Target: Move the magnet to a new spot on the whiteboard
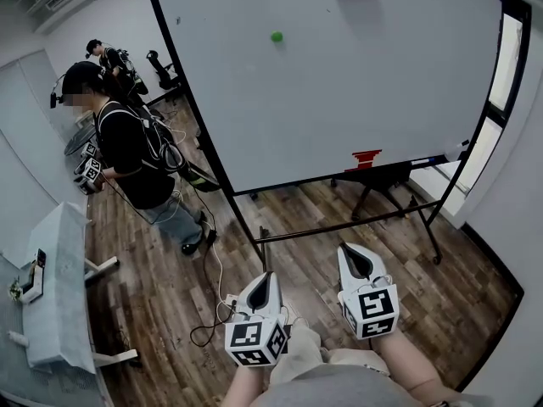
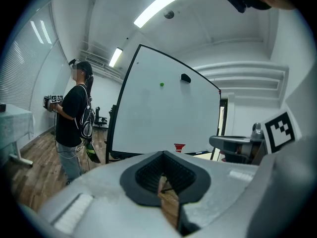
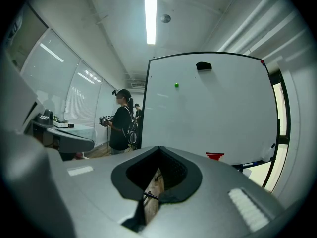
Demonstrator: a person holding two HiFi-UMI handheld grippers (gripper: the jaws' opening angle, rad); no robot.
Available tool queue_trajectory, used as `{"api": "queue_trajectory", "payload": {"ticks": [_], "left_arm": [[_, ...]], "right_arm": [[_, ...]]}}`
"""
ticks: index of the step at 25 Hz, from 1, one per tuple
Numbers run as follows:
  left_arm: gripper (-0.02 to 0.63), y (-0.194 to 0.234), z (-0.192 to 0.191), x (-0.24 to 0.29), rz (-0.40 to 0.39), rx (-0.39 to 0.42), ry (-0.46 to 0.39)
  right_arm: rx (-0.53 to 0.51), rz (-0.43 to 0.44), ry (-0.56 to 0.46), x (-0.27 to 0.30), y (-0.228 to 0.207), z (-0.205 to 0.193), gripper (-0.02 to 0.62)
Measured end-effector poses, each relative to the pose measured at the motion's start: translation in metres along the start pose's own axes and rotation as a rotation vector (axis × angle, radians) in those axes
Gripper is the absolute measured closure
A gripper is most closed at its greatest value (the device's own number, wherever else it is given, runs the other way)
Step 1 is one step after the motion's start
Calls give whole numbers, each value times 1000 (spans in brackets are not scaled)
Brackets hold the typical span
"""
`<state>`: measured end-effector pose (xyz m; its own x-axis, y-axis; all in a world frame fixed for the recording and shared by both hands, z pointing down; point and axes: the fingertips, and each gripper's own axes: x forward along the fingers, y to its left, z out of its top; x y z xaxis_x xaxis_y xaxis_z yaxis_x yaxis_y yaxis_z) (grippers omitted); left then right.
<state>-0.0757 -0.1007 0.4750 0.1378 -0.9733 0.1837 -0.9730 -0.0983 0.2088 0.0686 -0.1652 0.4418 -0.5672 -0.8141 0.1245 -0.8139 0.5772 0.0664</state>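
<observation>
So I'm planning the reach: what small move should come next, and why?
Probably raise the right hand-held gripper toward the green magnet and open it: its jaws are together, empty, and it sits far below the magnet on the whiteboard.

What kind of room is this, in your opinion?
Probably an office or lab room: a large whiteboard on a wheeled stand, an office chair at the back, and a long ceiling light.

Bright, even ceiling strip light (image 3: 150,15); fisheye warp, dark vignetted corners.
</observation>
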Motion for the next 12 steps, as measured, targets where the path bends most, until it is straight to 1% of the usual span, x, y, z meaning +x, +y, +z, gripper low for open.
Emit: {"api": "queue_trajectory", "payload": {"ticks": [5,12], "left_arm": [[601,-3,2,-4,-10,2,-3],[601,-1,6,0,-6,0,-10]], "right_arm": [[4,32,12,-2,10,3,595],[-2,47,4,1,16,7,595]]}}
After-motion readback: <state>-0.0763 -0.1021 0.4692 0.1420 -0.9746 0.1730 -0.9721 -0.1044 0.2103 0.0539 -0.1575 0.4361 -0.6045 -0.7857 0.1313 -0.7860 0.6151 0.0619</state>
